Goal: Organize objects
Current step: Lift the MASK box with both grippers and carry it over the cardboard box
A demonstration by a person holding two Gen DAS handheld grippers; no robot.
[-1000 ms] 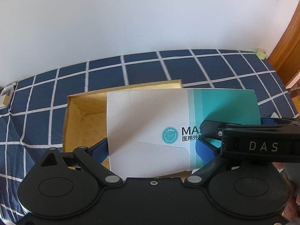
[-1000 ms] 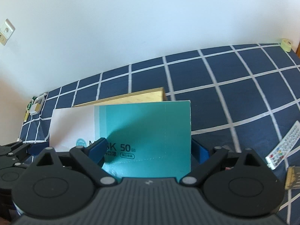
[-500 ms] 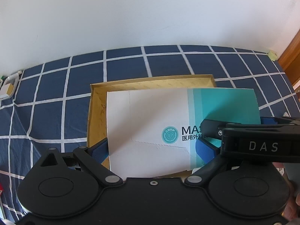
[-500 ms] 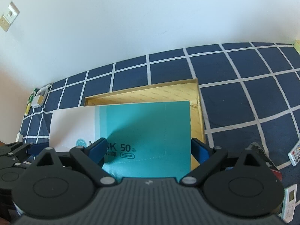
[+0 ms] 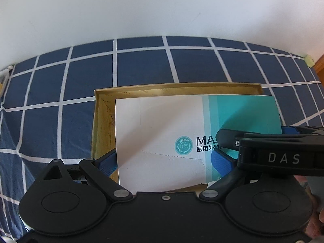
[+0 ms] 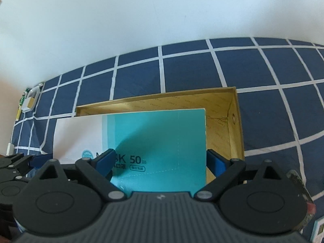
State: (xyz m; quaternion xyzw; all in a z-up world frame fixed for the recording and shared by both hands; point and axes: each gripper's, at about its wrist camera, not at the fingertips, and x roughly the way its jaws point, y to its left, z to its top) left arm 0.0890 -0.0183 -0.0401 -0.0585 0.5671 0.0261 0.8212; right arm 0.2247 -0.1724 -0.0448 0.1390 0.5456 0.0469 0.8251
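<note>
A white and teal mask box [image 5: 162,131] [image 6: 162,137] hangs between both grippers, just above an open brown cardboard box [image 5: 172,88] [image 6: 232,121] on the bed. My left gripper [image 5: 164,162] has its outer blue pad against the mask box's white end, and its inner finger lies across the printed face. My right gripper [image 6: 160,162] mirrors this at the teal end. Both sets of jaws stand wide, and the mask box is clamped lengthwise between the two outer pads. It hides most of the cardboard box's floor.
The bed sheet [image 5: 60,101] is navy with a white grid, and a white wall runs behind it. Small items [image 6: 28,99] lie at the bed's far left edge. A remote control [image 6: 319,228] and a dark object [image 6: 299,186] lie at the near right.
Both grippers have carried the mask box sideways and downward. The cardboard box, earlier off to the left behind it, now lies centred under it and looks larger.
</note>
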